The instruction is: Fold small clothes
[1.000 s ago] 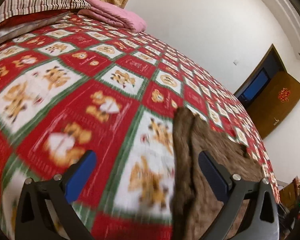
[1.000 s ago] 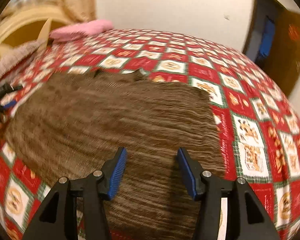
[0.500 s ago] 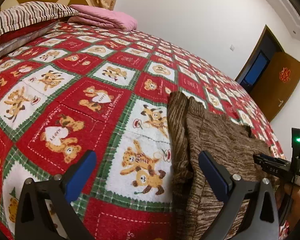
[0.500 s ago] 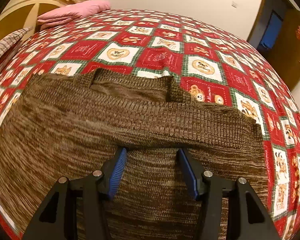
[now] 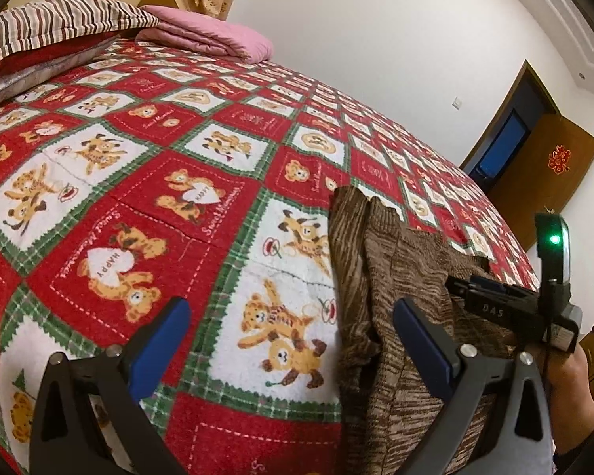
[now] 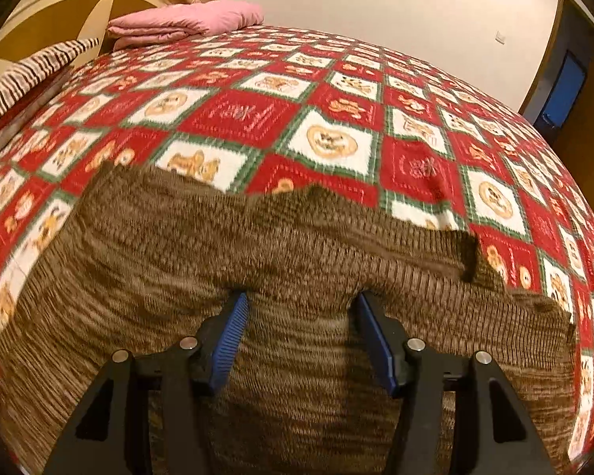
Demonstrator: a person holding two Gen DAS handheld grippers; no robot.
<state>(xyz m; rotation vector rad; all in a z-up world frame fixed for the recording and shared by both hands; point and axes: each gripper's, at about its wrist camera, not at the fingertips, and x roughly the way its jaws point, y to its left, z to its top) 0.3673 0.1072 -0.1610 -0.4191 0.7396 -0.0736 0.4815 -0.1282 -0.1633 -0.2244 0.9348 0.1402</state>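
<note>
A brown knit sweater lies on the red teddy-bear bedspread. Its ribbed hem is doubled over the body and drapes across my right gripper. The hem is bunched between the blue pads, and the jaws are opening. In the left wrist view the sweater sits at the right, with the right tool's black housing over it. My left gripper hovers open over the bedspread at the sweater's left edge, with nothing between its fingers.
A folded pink blanket and a striped pillow lie at the head of the bed. A brown door stands open at the far right. A hand holds the right tool.
The right gripper has travelled across the sweater toward its far edge, bringing the ribbed hem over the body. It has come into the left wrist view. The left gripper has stayed put.
</note>
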